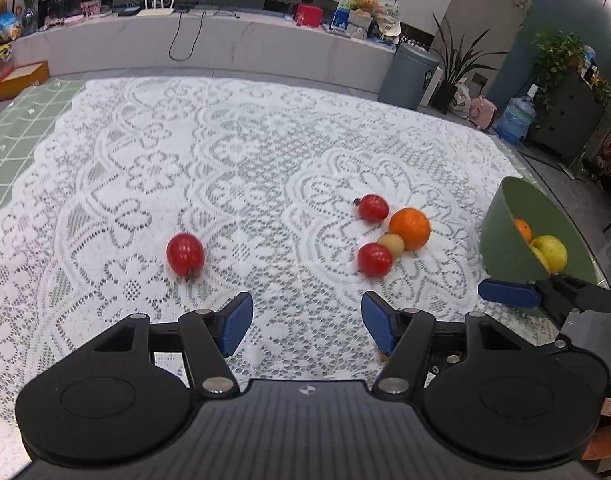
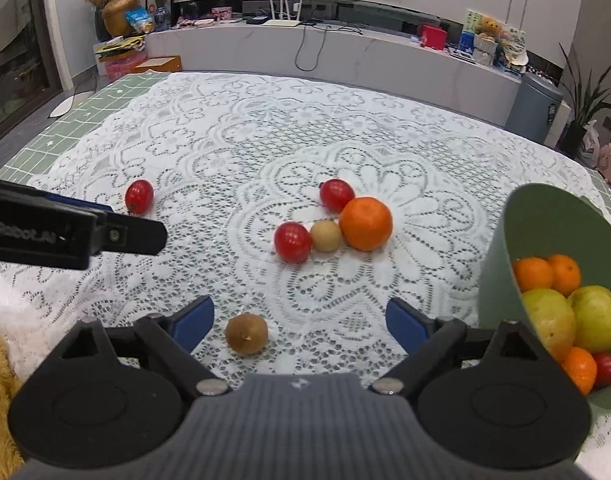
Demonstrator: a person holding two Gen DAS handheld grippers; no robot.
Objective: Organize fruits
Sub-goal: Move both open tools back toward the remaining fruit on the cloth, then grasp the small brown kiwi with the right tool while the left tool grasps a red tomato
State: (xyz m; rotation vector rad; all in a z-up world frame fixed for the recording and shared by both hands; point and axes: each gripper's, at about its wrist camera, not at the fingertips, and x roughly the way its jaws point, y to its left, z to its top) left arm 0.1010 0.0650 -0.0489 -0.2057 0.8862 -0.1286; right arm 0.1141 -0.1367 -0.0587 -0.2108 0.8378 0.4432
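Fruit lies scattered on the lace-covered desk (image 2: 225, 120): a lone tomato (image 1: 185, 253), a cluster of two tomatoes, a pale fruit and an orange (image 2: 365, 223), and a brown fruit (image 2: 247, 333). Left claw (image 1: 307, 322) and right claw (image 2: 299, 322) are released, grasping nothing. A green bowl (image 2: 545, 224) at right holds more fruit.

A white lace tablecloth (image 2: 265, 128) covers a green gridded mat (image 2: 101, 120), and beyond stand a grey bin (image 1: 411, 76), potted plant (image 1: 457, 68) and white router (image 2: 283, 20).
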